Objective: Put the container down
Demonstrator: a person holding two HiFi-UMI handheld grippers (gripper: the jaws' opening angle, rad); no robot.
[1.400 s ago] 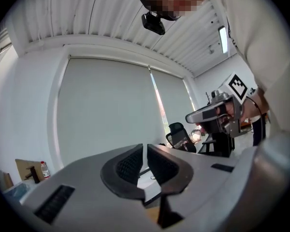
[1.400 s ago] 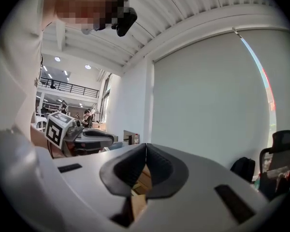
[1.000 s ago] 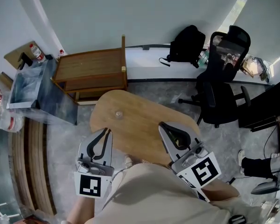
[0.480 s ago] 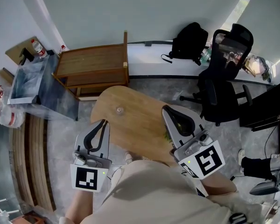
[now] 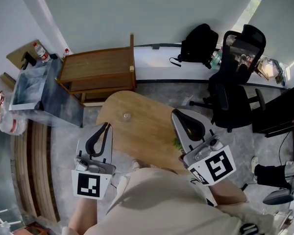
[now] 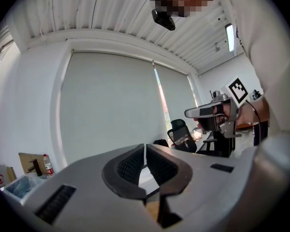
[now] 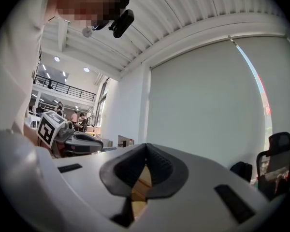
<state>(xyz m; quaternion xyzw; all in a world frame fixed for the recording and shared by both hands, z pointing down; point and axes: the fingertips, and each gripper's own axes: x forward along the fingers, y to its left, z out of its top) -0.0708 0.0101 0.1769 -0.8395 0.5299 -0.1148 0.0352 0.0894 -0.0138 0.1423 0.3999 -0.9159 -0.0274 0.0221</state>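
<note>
The small clear container (image 5: 126, 116) sits alone on the wooden surface (image 5: 147, 136), unmoved. The left gripper (image 5: 106, 125) has eased off the surface's edge; it and the right gripper (image 5: 175, 112) are clenched on nothing, so the put-down looks finished

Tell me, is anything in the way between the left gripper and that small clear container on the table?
Nothing visible: only bare tabletop lies between the shut left gripper and the small clear container.
</note>
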